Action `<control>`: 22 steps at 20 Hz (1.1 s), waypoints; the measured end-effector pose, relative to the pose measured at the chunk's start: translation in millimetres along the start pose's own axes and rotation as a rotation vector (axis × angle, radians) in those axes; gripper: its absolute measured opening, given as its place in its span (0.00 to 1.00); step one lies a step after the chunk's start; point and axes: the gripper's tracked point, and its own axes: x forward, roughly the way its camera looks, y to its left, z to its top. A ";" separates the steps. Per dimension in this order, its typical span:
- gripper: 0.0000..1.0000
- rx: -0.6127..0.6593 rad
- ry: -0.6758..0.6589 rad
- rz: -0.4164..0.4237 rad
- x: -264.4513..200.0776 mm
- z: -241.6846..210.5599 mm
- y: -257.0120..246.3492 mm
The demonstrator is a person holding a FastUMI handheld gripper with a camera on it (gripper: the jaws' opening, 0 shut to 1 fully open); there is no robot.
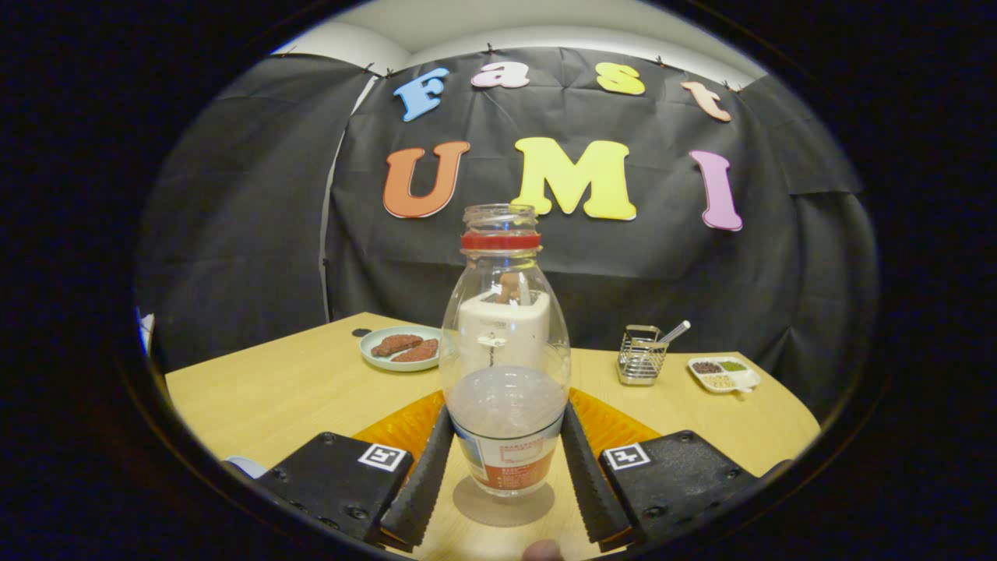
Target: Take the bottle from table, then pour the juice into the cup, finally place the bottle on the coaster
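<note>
Gripper view gives us a clear plastic bottle (505, 366) with a red neck ring, its orange label unreadable. Our gripper (505, 475) flanks the bottle's base, fingers apparently touching; grip uncertain.

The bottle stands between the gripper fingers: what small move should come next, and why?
Probably close the gripper on the bottle. It stands upright on the table, cap off, between the open fingers, which flank its lower part with a small gap on each side.

Clear glossy plastic bottle (505, 366), matt wood-grain table (296, 389), ribbed black claw (505, 475) pads, shiny wire metal rack (640, 357)
</note>
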 end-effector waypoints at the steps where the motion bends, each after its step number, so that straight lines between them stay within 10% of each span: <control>1: 0.78 0.015 0.012 0.004 2.9 -4.3 0.2; 17: 0.83 0.035 0.056 -0.016 6.4 -32.7 -6.0; 22: 1.00 0.043 0.051 -0.029 2.4 -30.7 -8.8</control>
